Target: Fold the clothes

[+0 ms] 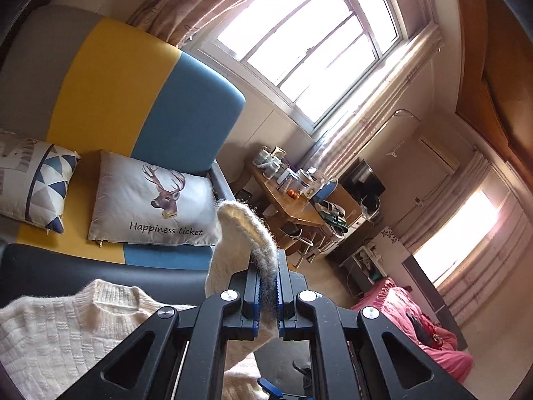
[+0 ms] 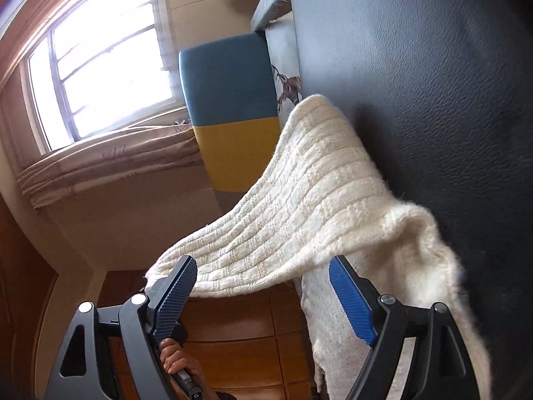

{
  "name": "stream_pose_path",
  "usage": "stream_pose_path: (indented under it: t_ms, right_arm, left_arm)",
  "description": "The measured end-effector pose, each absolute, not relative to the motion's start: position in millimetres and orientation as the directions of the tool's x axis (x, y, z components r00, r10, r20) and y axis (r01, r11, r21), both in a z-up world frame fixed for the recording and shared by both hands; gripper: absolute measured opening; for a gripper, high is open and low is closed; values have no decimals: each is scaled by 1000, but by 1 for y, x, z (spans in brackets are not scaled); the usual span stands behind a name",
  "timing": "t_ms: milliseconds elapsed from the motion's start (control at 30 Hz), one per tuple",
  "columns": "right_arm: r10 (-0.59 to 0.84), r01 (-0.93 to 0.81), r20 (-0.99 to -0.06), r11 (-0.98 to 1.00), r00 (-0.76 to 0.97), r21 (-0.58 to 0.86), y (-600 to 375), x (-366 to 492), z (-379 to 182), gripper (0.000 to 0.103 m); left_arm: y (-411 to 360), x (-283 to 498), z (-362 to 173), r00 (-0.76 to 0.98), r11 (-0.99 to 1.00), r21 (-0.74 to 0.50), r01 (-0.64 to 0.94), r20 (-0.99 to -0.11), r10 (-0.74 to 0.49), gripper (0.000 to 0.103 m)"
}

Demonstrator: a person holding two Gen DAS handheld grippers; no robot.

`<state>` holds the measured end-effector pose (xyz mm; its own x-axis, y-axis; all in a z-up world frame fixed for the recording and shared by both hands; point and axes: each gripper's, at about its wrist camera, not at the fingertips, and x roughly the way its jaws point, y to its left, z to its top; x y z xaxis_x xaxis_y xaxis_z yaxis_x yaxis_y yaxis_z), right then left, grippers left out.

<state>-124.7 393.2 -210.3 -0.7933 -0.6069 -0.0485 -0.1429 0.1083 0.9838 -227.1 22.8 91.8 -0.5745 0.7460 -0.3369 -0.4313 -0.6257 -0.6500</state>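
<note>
A cream knitted sweater [image 1: 56,336] lies on a dark leather surface [image 1: 66,266], its neckline facing the sofa. My left gripper [image 1: 266,283] is shut on a fold of the sweater, which arches up above the fingers. In the right wrist view the sweater [image 2: 299,193] stretches raised from the dark leather surface [image 2: 433,83] toward the other gripper. My right gripper [image 2: 263,286] is open and empty just in front of the sweater's lifted edge. A hand [image 2: 176,363] shows below it.
A yellow and blue sofa [image 1: 150,100] with a deer cushion [image 1: 156,203] and a triangle-pattern cushion [image 1: 36,183] stands behind. A cluttered wooden table [image 1: 293,196], a pink bed [image 1: 419,326] and bright windows [image 1: 309,40] lie beyond. Wooden drawers [image 2: 240,340] sit below the right gripper.
</note>
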Motion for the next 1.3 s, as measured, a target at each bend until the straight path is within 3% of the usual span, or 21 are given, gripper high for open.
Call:
stream_pose_path:
  t_ms: [167,433,600,767,900,1033,1167,1233,1300]
  right_arm:
    - [-592,-229,-173,20,-787,973,382,-149,-214,84]
    - [-571,-269,-337,-204,-748,941,379,-133,-192,84]
    - [-542,-324,-433,-289,-720,901,376,-116,-196,84]
    - [-503,-342,-438,-277,-745,898,378,-118,-196,84]
    - [-502,-303,-356,-186,-789,935,383,-122,-197,85]
    - [-491,-318,-355,-160,-796,935,389,-121,-204,83]
    - [-507,-321,-377,-198,-775,926,391,-123,-201,83]
    - [-516,-320,-385,-215,-765,923,391,-123,-200,83]
    - [-531,-316,-394,-235,-751,919,389,-123,-198,83]
  left_arm:
    - [-29,-229,66,-609,-650,-671,-357,-361,707,7]
    - [-86,-229,-45,-558,-721,-673,-162,-541,630,7]
    - [-113,-213,-100,-521,-728,-682,-69,-598,609,7]
    - [-141,-202,-114,-524,-694,-720,-18,-584,620,7]
    - [-154,-204,-112,-524,-658,-753,1,-561,641,7]
    - [-160,-208,-120,-499,-670,-741,50,-600,626,7]
    - [-160,-205,-150,-446,-764,-640,86,-710,545,8]
    - [-159,-203,-165,-417,-807,-583,100,-761,498,14]
    - [-169,-200,-169,-436,-760,-638,123,-723,536,19]
